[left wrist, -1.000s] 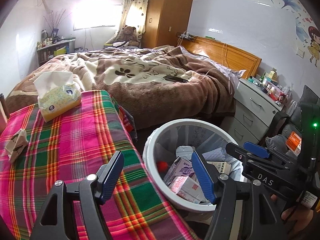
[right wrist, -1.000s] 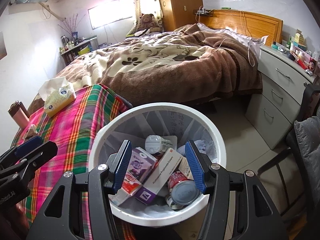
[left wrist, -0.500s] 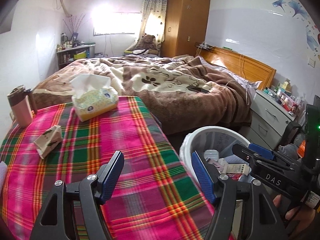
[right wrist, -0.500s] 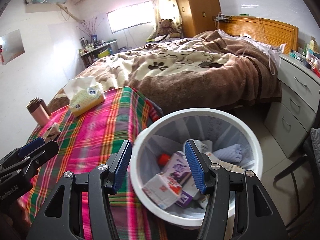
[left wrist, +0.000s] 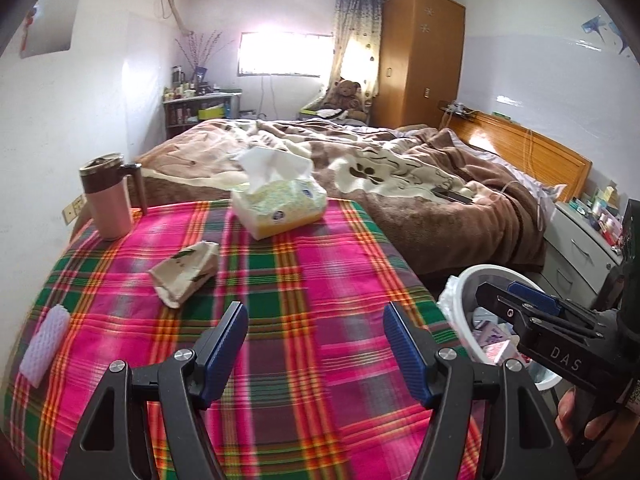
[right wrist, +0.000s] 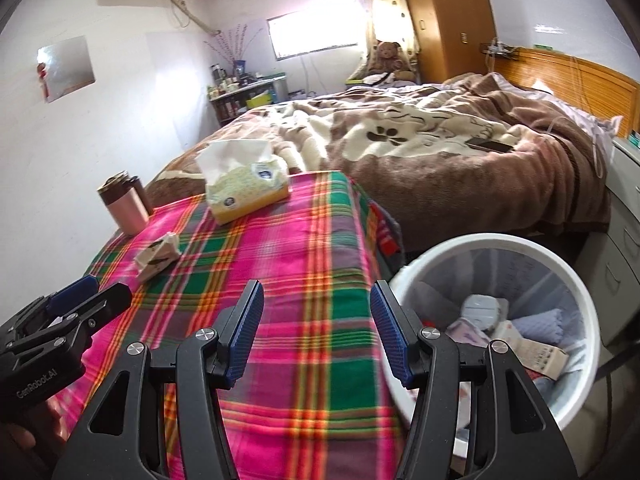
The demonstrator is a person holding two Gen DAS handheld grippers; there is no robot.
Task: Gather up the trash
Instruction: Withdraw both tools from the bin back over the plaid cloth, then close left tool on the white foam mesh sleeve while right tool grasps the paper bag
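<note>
A crumpled beige wrapper (left wrist: 186, 272) (right wrist: 157, 256) lies on the plaid-covered table (left wrist: 320, 280) (right wrist: 288, 264), ahead and left of both grippers. A small white ribbed packet (left wrist: 46, 342) lies at the table's left edge. A white trash bin (right wrist: 532, 256) (left wrist: 468, 304) holding cartons and other trash stands beside the table's right side. My left gripper (left wrist: 315, 328) hangs open over the cloth with nothing between its fingers. My right gripper (right wrist: 316, 320) is also open and empty, over the table's right edge next to the bin.
A tissue box (left wrist: 278, 208) (right wrist: 246, 188) and a pink lidded mug (left wrist: 108, 196) (right wrist: 124, 208) stand at the table's far side. Behind it lies a bed with a brown blanket (left wrist: 420, 184) and a phone (right wrist: 490, 145). Grey drawers (left wrist: 576, 244) stand right of the bin.
Both grippers swung left, from over the bin to over the plaid table. The wrapper, mug and white packet came into view. Both stayed open and empty.
</note>
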